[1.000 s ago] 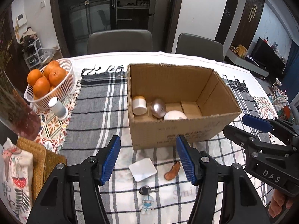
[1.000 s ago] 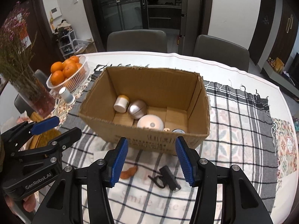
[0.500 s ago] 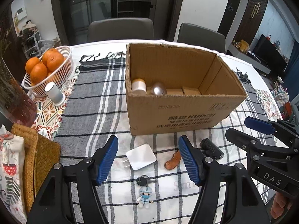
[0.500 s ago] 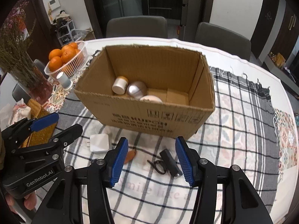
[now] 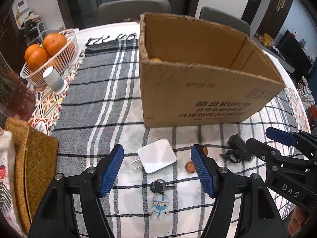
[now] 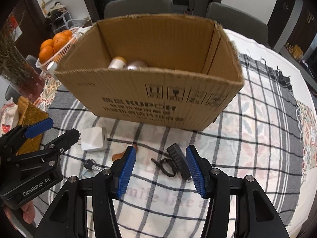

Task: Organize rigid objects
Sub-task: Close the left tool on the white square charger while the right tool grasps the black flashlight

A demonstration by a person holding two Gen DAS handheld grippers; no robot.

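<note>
Brown corrugated cardboard makes up the open box (image 6: 158, 83), which stands on a checked cloth (image 6: 247, 148) over the counter; inside, by its left end, a cream-capped jar (image 6: 117, 62) and a silvery egg-shaped thing (image 6: 136, 65) show above the near wall. In front of the box lie a white plug adapter (image 5: 157, 155), a key with a small figure keyring (image 5: 160, 198), a brown piece (image 6: 118, 155) and a black device with a strap (image 6: 176, 161). The left hand-held gripper (image 5: 157, 170) hangs over the adapter, its blue pads apart and touching nothing; its jaws have just been widening. The right hand-held gripper (image 6: 160, 170) is released too, the black device lying between its pads, close to the right one. A basket of oranges (image 5: 49, 57) sits left of the box.
</note>
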